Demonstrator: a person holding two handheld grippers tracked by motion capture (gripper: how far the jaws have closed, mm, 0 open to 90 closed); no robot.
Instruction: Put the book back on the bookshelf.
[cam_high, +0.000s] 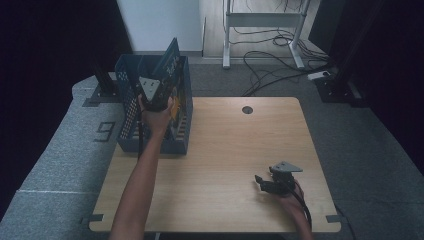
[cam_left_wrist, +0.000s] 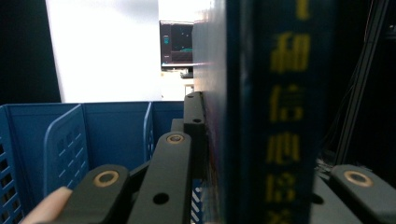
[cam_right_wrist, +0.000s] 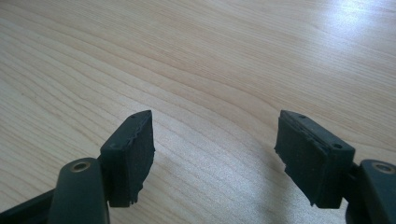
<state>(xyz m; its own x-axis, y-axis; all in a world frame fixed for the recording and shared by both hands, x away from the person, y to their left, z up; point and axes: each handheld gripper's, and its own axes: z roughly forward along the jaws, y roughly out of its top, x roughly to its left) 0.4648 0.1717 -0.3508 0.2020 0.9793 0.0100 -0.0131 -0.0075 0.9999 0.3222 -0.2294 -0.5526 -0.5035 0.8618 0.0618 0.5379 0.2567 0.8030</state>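
A blue slotted crate (cam_high: 129, 107) stands on the wooden table (cam_high: 225, 150) at its left side. A dark blue book (cam_high: 170, 56) with yellow characters on its spine (cam_left_wrist: 280, 116) rises tilted out of the crate. My left gripper (cam_high: 169, 86) is above the crate and shut on that book, whose spine sits between the jaws (cam_left_wrist: 261, 144). Blue crate dividers (cam_left_wrist: 70, 144) show behind. My right gripper (cam_high: 261, 181) lies low on the table near the front right, open, with bare wood (cam_right_wrist: 187, 56) between its pads (cam_right_wrist: 215, 149).
Other items with yellow and orange edges (cam_high: 175, 114) stand inside the crate. A round cable hole (cam_high: 247, 109) sits near the table's far edge. Cables (cam_high: 280, 65) and a desk frame (cam_high: 262, 20) are on the floor beyond.
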